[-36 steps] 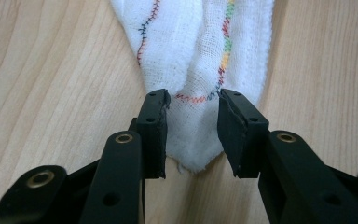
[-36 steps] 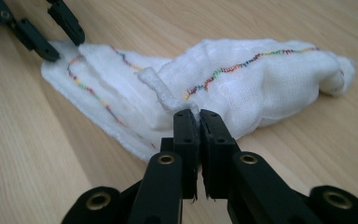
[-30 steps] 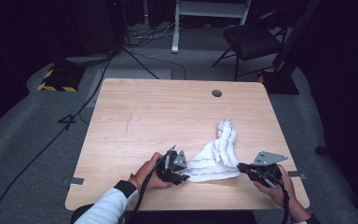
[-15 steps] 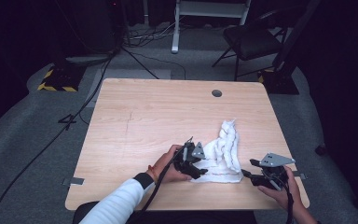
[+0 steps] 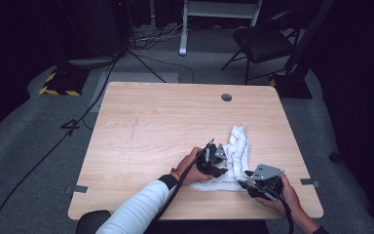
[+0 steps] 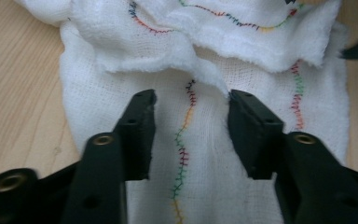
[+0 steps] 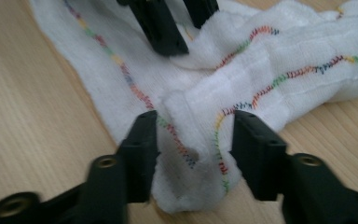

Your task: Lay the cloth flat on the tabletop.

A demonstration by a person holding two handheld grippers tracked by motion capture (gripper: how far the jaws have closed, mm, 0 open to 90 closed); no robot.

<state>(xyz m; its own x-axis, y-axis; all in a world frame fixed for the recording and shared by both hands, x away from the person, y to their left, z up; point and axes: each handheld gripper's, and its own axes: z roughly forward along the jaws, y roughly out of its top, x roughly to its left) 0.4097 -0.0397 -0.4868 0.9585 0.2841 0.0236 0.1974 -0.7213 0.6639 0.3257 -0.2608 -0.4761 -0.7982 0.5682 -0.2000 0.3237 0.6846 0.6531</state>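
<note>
A white gauze cloth (image 5: 237, 146) with wavy multicoloured stitching lies crumpled near the front right of the wooden table (image 5: 151, 126). My left gripper (image 5: 218, 165) rests over the cloth's near left part. In the left gripper view the cloth (image 6: 121, 46) lies flat between the jaws, which have just been closing; my left gripper (image 6: 191, 95) is still open, its tips at a folded edge. My right gripper (image 5: 247, 184) is at the cloth's front right corner. Its jaws, also just closing, straddle a raised fold of cloth (image 7: 284, 79); my right gripper (image 7: 193, 116) stands open around it. The left gripper (image 7: 186, 32) shows beyond.
A round cable hole (image 5: 226, 97) sits at the table's far edge. A black chair (image 5: 263, 44) and a white frame (image 5: 219, 9) stand on the grey carpet behind. Cables (image 5: 78, 122) run across the floor to the left.
My left hand has moved right, from the cloth's left edge onto the cloth. The cloth's left part has been pushed inward. My right hand stays near the front right corner.
</note>
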